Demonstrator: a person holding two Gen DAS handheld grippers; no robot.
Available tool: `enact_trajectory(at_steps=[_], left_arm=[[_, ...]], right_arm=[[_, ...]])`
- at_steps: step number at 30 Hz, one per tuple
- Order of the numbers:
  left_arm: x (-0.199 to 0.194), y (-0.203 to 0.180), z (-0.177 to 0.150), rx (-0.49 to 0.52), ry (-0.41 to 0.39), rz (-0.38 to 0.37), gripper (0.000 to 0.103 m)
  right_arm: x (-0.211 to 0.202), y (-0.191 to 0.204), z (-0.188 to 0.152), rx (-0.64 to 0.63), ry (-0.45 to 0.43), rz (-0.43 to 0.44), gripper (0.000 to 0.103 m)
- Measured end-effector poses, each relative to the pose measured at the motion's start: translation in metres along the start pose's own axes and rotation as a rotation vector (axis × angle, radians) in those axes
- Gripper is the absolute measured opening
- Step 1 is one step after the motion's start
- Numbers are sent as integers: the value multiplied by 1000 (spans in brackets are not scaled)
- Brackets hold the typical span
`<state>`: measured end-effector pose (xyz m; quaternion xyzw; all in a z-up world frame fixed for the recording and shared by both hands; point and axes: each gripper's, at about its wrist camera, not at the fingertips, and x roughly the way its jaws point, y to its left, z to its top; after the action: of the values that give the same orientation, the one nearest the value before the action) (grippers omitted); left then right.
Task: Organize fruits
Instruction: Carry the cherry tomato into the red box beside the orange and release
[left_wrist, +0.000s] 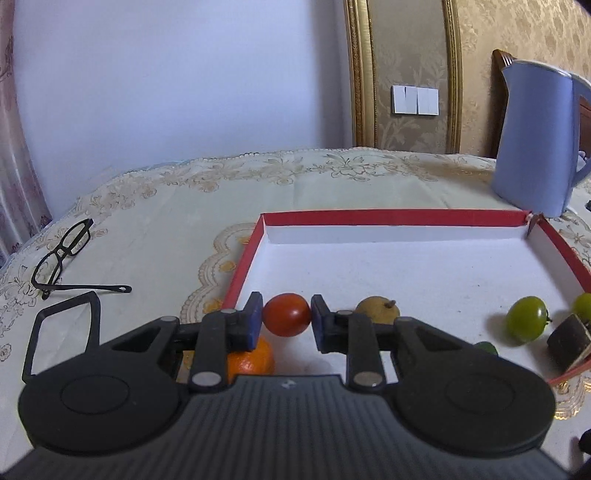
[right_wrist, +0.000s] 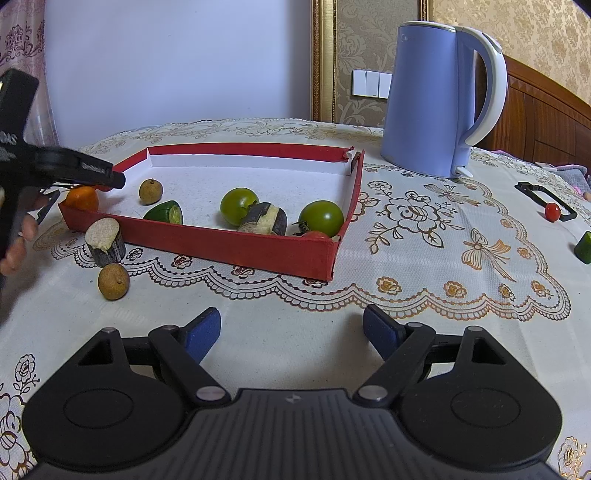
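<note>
Evenly lit by soft, cool daylight; no harsh glare. Faint, diffuse shadows under fruit in the red tray (right_wrist: 236, 248). Strong fisheye bending at edges, dark corners. Sharp mid-frame, slightly soft on the near claw housing.

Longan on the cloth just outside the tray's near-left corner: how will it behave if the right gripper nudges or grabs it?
The longan looks round, so a nudge probably rolls it on the tablecloth. Its shell looks matte, likely not slippery. It is small and probably light; the open right gripper spans it easily.

Glossy red tomato (left_wrist: 286, 314), matt red cardboard tray (right_wrist: 236, 248), embroidered cloth tablecloth (right_wrist: 406, 258), smooth plastic kettle (right_wrist: 424, 99).
</note>
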<state>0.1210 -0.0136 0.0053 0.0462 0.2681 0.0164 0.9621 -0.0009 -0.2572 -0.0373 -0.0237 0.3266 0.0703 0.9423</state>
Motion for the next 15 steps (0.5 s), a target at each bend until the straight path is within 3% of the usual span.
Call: enact_trajectory(at_steps=[3, 10, 15], left_arm=[[-1, -3, -4, 16, -17, 16, 26], [-12, -2, -9, 27, -46, -31, 39], [-38, 10, -13, 17, -66, -49, 43]], right_arm=[[0, 0, 0, 0, 0, 0, 85], [0, 0, 0, 0, 0, 0, 85], [0, 0, 0, 1, 0, 0, 85]])
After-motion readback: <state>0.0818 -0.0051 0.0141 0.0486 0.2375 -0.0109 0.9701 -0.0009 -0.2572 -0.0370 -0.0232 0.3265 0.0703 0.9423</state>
